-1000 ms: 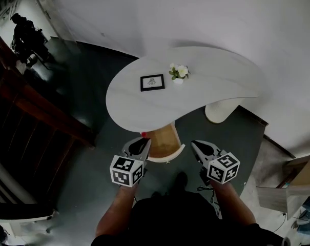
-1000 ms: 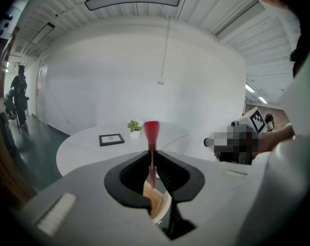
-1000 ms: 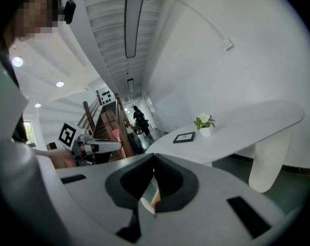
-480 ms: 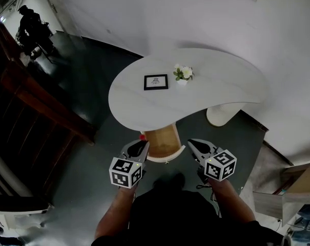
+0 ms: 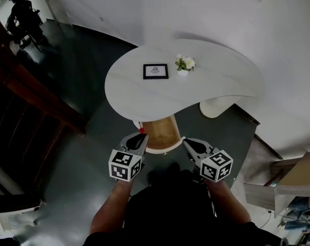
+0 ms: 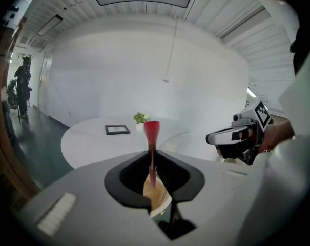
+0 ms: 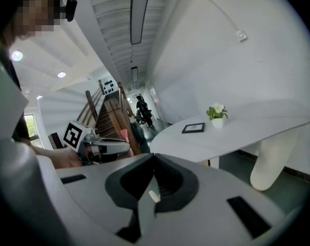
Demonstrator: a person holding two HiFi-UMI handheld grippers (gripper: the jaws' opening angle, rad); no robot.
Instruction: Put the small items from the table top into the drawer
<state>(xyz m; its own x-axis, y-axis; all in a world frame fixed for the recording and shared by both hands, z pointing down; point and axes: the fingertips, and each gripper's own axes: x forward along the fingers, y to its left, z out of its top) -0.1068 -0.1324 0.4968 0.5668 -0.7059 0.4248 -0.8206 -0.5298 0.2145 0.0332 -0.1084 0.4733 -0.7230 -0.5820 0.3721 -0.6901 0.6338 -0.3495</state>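
the left gripper (image 5: 140, 138) is pinching a thin red peg (image 6: 151, 130) between its jaws, the peg standing upright with its flared end poking out past the tips. the right gripper (image 5: 187, 144) is keeping its jaws pressed together with nothing between them.

in the head view both tips are pointing at the wooden pedestal (image 5: 161, 131) under the table (image 5: 126, 94), one on each side of it. the left tip is sitting just beside its edge and the right tip just beside its white foot rim (image 5: 165, 150). the table's near edge is curving over the pedestal, and both grippers are stopping short of that edge. the frame (image 5: 156, 71) and the flower pot (image 5: 185, 64) are sitting on the table top, near each other but not touching, well apart from both grippers.

dark floor (image 5: 83, 147) is lying open to the left of the pedestal and between the pedestal and the white leg (image 5: 216, 107). the wall (image 5: 206, 14) is running close behind the table's far edge. a wooden stair rail (image 5: 39, 99) is crossing the far left, and boxes (image 5: 293, 176) are standing at the right.

both bare forearms are reaching forward from the body, roughly parallel, marker cubes facing up. the grippers are riding level, with the pedestal showing in the gap between them.
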